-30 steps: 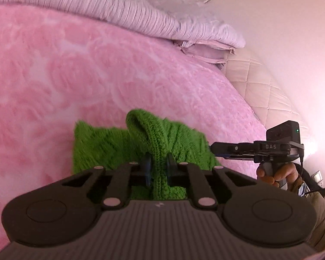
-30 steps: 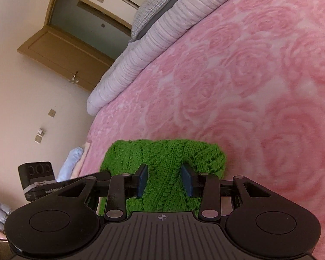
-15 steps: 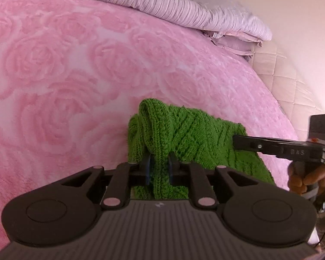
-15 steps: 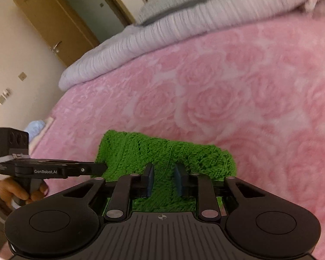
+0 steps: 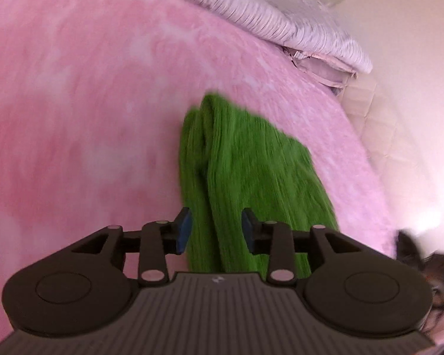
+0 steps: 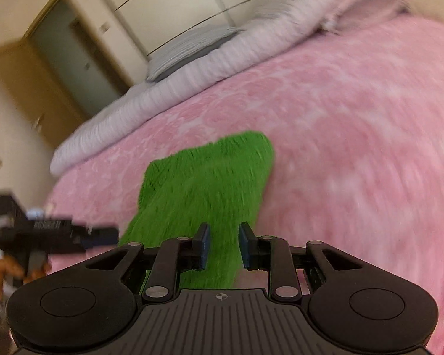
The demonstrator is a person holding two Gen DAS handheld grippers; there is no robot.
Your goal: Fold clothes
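A green knitted garment [image 5: 251, 171] lies folded on the pink rose-patterned bedspread [image 5: 88, 103]. My left gripper [image 5: 216, 230] is low over its near end and its jaws are opening. The knit runs between the blue pads, which stand clear of it. In the right wrist view the same green garment [image 6: 210, 177] stretches away from my right gripper [image 6: 223, 242], which is shut on a thick fold of its near edge. The left gripper [image 6: 109, 233] shows blurred at the left of that view, beside the garment's left edge. Both views are smeared by motion.
A ribbed white duvet [image 6: 162, 97] and pillows [image 5: 319, 62] are piled along the far side of the bed. A wooden door [image 6: 23, 88] and a white wardrobe [image 6: 168, 6] stand beyond. A person's hand [image 6: 3, 269] holds the left gripper's handle. The bed edge [image 5: 370, 177] runs right of the garment.
The left jaws, shut on a raised fold of the knit before, have spread wide and the fold has dropped flat. Both grippers have swung along the garment, which now looks longer and narrower.
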